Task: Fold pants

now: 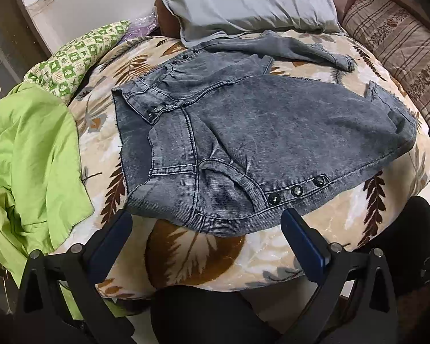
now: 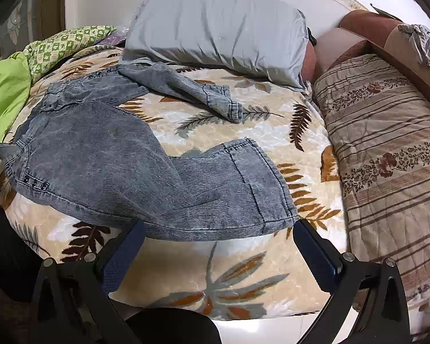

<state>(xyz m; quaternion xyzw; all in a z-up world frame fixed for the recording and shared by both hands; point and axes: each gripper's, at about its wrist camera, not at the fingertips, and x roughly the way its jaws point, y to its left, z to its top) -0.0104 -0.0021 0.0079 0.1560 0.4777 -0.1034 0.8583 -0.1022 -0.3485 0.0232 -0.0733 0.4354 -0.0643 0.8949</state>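
The pants (image 1: 243, 132) lie spread on the bed (image 2: 243, 272), legs apart. The left gripper (image 1: 206, 223) hovers wide at the waistband and the right gripper (image 2: 219, 232) wide at the near leg hem, probably to lift that edge for folding.

We are looking at a home bedroom: a bed is wearing a leaf-print blanket (image 2: 272, 143), a grey pillow (image 2: 215, 34) is lying at twelve o'clock, and a striped quilt (image 2: 387, 149) is lying at three o'clock.
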